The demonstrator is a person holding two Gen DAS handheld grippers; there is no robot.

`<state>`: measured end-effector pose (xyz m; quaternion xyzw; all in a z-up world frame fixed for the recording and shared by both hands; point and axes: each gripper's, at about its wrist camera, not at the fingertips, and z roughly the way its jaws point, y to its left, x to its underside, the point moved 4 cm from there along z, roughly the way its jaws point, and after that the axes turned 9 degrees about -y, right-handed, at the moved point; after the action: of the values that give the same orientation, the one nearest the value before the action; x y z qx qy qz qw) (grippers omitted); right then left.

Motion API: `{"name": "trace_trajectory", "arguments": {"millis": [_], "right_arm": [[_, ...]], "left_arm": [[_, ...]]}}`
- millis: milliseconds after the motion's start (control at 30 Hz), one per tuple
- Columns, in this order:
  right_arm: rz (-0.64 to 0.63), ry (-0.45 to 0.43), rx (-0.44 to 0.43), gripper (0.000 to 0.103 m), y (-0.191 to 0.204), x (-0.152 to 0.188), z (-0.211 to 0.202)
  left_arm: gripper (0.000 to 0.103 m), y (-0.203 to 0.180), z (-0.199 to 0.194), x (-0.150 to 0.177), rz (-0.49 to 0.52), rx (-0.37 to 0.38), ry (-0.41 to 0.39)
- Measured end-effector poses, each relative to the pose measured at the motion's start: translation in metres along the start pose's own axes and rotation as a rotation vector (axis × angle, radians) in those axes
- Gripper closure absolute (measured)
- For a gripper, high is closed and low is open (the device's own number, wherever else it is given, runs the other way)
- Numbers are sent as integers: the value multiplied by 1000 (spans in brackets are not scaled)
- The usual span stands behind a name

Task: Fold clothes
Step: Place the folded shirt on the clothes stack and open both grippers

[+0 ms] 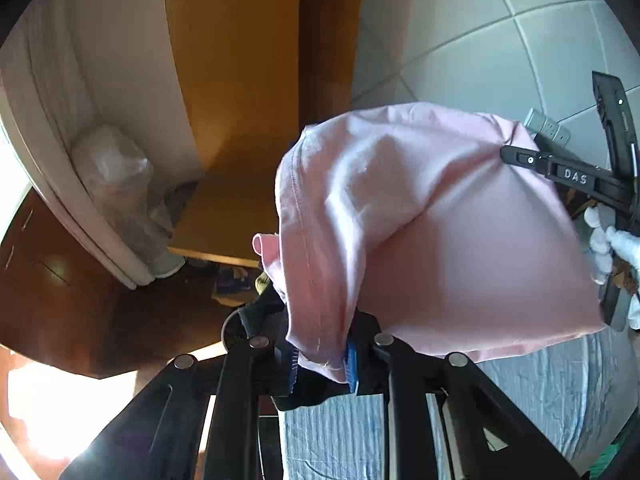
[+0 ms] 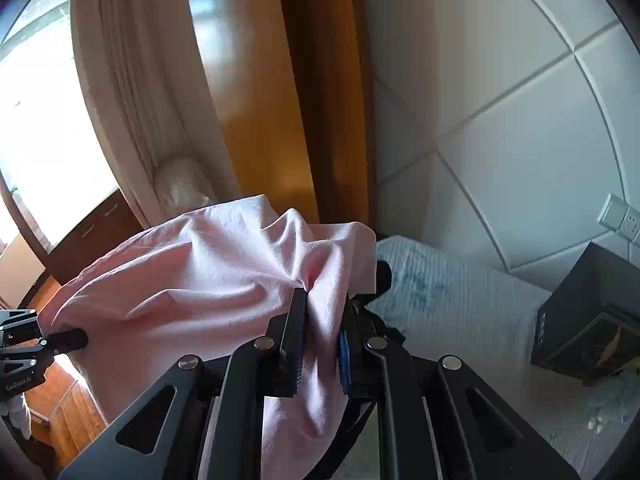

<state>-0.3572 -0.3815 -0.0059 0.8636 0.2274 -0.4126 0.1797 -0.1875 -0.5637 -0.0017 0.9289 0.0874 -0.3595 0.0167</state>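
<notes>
Pink cloth [image 1: 432,220] hides both tools' tips.

white padded wall panels [image 2: 500,128] w/ grey seams on the right, a wall socket [image 2: 619,222] low on them. tall orange-brown wood panel [image 1: 236,64] runs down the middle. cream curtain [image 2: 120,80] to its left, beside a bright window [image 2: 44,128] w/ strong daylight coming in. dark wood cabinet [image 1: 52,280] below, wood floor [image 2: 68,412] at lower left. bed in pale blue-white cover [image 2: 452,300], black box [image 2: 588,320] sitting on it near the wall.
</notes>
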Motion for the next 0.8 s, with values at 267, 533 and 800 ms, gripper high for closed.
{"name": "trace_trajectory", "arguments": {"millis": [267, 533, 800], "right_arm": [[42, -16, 41, 26, -19, 16, 2], [-30, -132, 11, 7, 11, 28, -97], [-45, -120, 38, 1, 32, 83, -132]], "left_arm": [[61, -12, -30, 4, 69, -113, -121], [36, -55, -113, 7, 22, -21, -260], [35, -88, -103, 40, -2, 26, -194]]}}
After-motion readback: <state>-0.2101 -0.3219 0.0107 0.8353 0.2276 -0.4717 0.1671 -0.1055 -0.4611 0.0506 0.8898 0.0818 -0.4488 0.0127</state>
